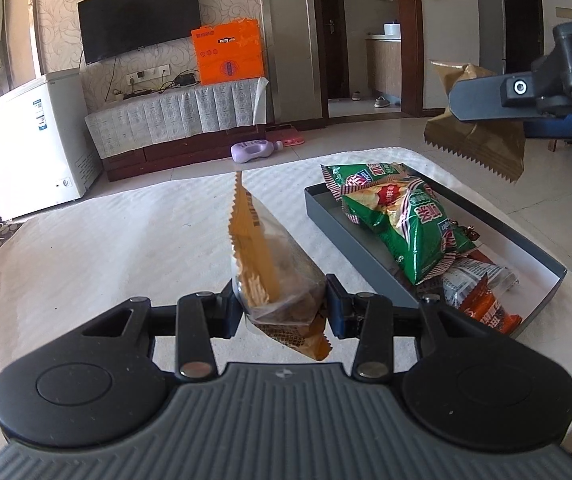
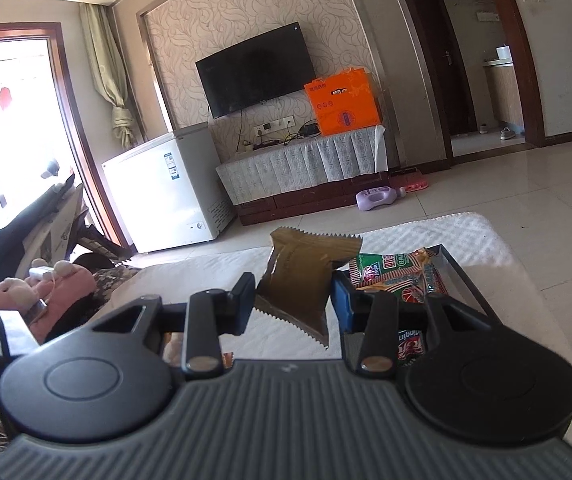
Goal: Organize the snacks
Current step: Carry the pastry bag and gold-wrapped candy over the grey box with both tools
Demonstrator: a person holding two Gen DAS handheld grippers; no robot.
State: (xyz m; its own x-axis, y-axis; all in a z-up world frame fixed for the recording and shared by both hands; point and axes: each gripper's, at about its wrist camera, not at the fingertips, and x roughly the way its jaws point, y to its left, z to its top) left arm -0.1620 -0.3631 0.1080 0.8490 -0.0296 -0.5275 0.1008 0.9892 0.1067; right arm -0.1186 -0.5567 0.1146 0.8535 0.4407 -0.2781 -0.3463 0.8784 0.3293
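My left gripper [image 1: 284,304] is shut on a clear and orange snack packet [image 1: 270,268], held above the white tablecloth [image 1: 126,248] just left of the grey tray [image 1: 542,260]. In the tray lie a green chip bag [image 1: 398,216], a white packet [image 1: 474,276] and an orange packet [image 1: 490,312]. My right gripper [image 2: 294,300] is shut on an olive-brown sachet [image 2: 302,280] with zigzag ends. The left wrist view shows the right gripper [image 1: 482,100] and its sachet [image 1: 482,148] hanging in the air over the far right of the tray. The green chip bag [image 2: 398,276] lies behind the right fingers.
The table stands in a living room with a white chest freezer [image 1: 34,136], a wall TV [image 1: 138,28] over a covered cabinet with an orange box [image 1: 228,52], and a purple bottle [image 1: 254,150] on the tiled floor. A pink plush toy [image 2: 46,292] and dark clutter lie left of the table.
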